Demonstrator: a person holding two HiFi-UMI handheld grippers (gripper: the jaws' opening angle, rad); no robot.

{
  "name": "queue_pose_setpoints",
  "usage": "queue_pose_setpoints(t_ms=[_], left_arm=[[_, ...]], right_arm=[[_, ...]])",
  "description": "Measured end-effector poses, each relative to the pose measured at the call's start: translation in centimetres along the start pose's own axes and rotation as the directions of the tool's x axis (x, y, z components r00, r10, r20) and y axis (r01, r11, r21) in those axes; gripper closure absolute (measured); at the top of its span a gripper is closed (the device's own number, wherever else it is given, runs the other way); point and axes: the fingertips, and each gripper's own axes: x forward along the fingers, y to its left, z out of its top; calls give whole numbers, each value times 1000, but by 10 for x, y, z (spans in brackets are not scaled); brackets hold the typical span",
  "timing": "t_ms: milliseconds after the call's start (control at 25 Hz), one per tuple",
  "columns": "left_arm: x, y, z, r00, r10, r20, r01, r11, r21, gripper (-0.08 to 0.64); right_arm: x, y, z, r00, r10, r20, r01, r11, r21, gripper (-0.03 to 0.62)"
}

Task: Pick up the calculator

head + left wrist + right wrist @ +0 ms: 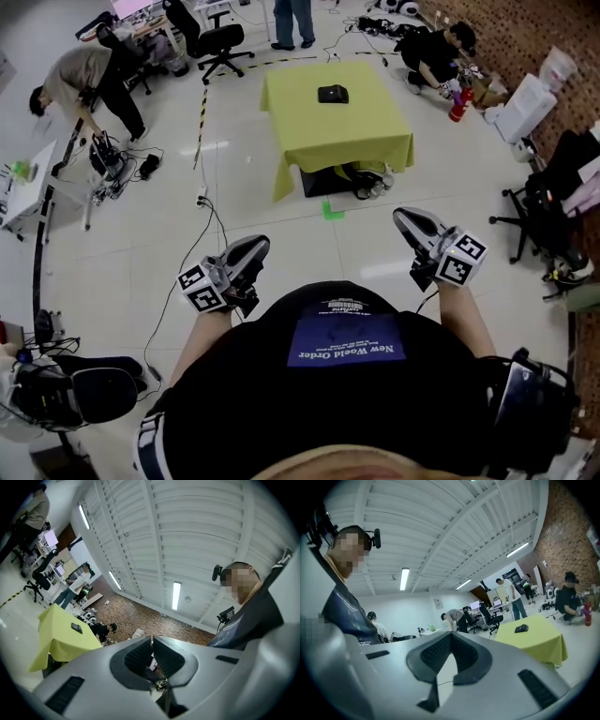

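Observation:
The calculator [333, 94] is a small black slab lying on a table draped in yellow-green cloth [375, 131], well ahead of me across the floor. My left gripper [255, 246] and right gripper [404, 218] are held in front of my body, far short of the table. Both are shut with nothing between the pads. In the left gripper view the calculator [76, 628] shows on the cloth [54, 639] at the left, beyond the closed left gripper [152, 639]. The right gripper view has the calculator [521, 628] at the right, past the closed right gripper [450, 637].
White tiled floor lies between me and the table, with a green tape mark [333, 209] and a cable [187, 262]. Boxes [342, 178] sit under the table. A person bends at the left [80, 80], another crouches at the back right [431, 52]. Office chairs [220, 42] stand around.

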Motion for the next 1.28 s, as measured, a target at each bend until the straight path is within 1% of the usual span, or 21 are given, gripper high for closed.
queue_pose_setpoints(t_ms=[200,320,440,560,640,760,880,960,1120,1280], left_arm=[[20,38,0,999,48,0,-48,998,-43,554],[48,53,3,998,70,1,-70,997,-25,553],[91,71,10,994,109,8,-109,994,4,553],[137,85,22,987,150,63,-150,989,-5,552],[162,93,28,982,164,92,-163,987,-14,554],[203,107,36,977,182,109,-182,983,-14,553],[241,119,40,977,185,104,-185,983,-6,553],[254,128,43,978,190,90,-190,982,-7,553],[261,159,53,975,204,89,-203,979,-22,554],[260,202,65,980,180,85,-178,983,-34,554]], right_arm=[[25,-41,2,1000,29,-3,-29,999,34,607],[35,-76,7,998,70,-1,-70,996,52,607],[40,-125,22,993,116,2,-116,992,56,607],[46,-174,40,985,168,-28,-167,985,38,607],[50,-201,54,978,205,-43,-204,979,20,607],[53,-241,72,969,244,-45,-244,970,11,607],[58,-276,82,963,266,-39,-265,964,26,607],[65,-293,86,961,274,-36,-273,961,33,607],[90,-317,88,960,277,-31,-276,960,46,607],[125,-333,83,965,258,-52,-256,966,43,607]])
